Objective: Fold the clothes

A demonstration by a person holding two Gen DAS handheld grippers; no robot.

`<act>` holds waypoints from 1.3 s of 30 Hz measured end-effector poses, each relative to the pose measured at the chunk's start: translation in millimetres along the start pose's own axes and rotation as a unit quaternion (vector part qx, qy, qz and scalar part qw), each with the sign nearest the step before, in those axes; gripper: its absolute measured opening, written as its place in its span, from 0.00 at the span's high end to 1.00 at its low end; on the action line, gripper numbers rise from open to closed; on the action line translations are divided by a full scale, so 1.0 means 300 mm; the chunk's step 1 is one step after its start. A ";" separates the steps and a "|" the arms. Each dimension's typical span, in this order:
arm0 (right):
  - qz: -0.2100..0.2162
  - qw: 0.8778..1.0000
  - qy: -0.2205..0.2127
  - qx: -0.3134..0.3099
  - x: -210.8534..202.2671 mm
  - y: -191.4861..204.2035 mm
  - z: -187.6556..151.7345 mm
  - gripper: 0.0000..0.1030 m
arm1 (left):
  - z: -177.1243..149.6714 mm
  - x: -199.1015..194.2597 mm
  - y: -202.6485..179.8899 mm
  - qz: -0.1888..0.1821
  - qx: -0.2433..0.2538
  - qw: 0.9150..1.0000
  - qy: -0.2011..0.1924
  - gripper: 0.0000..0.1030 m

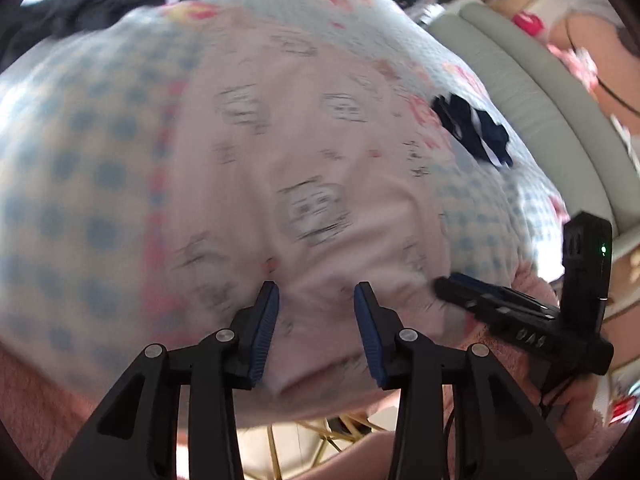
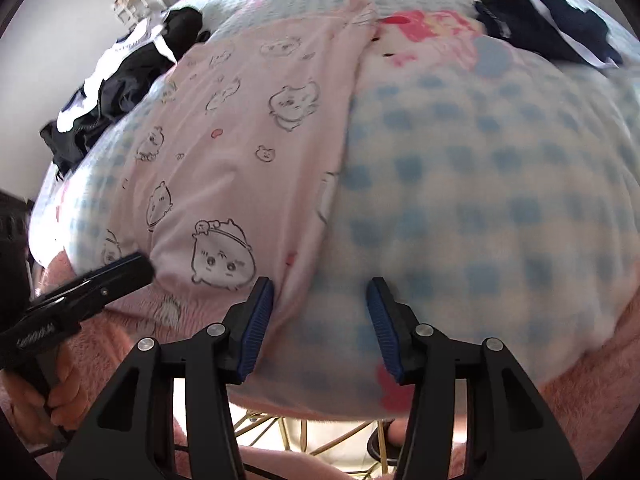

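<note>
A pale pink garment with cartoon animal prints [image 1: 304, 184] lies spread on a blue-checked blanket [image 1: 72, 168]. It also shows in the right wrist view [image 2: 240, 152], left of centre. My left gripper [image 1: 316, 292] is open and hovers over the garment's near edge. My right gripper [image 2: 320, 286] is open, with its left finger over the garment's right edge and its right finger over the blanket [image 2: 500, 200]. Each gripper shows in the other's view: the right one [image 1: 444, 282] at right, the left one [image 2: 140, 264] at left.
A dark folded garment [image 1: 472, 128] lies on the blanket to the right, also in the right wrist view [image 2: 552, 28]. A black and white pile of clothes [image 2: 112, 88] sits at the far left edge. A grey padded frame [image 1: 520, 92] runs along the right.
</note>
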State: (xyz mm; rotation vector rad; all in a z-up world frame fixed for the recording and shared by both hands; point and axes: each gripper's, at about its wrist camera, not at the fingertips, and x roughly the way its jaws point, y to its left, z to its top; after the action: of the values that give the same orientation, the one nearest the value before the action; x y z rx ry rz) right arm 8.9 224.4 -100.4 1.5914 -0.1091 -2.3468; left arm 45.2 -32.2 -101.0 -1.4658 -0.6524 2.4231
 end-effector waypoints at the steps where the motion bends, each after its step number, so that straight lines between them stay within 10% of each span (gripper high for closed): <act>1: -0.006 1.000 -0.005 0.003 -0.017 -0.007 -0.005 0.52 | -0.012 -0.018 0.015 -0.004 -0.006 1.000 0.001 0.60; 7: 0.061 0.998 -0.017 -0.020 -0.041 0.062 -0.020 0.51 | -0.029 -0.077 -0.018 -0.059 -0.010 0.998 -0.026 0.57; 20: 0.009 1.000 -0.019 0.002 -0.035 -0.009 0.009 0.52 | -0.026 -0.075 0.019 -0.089 -0.030 0.995 -0.019 0.55; 27: -0.023 1.000 -0.010 0.001 -0.010 0.000 0.012 0.53 | 0.072 -0.019 0.015 0.033 -0.004 0.999 -0.007 0.55; 39: 0.021 1.000 -0.013 -0.017 -0.058 0.038 -0.029 0.50 | -0.046 -0.088 0.090 -0.009 -0.035 0.999 -0.006 0.56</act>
State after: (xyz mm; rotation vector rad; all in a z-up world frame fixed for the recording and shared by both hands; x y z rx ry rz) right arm 25.1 219.5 -85.4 1.5290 -0.1066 -2.3240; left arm 70.5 -63.4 -99.1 -1.4666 -0.7577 2.4200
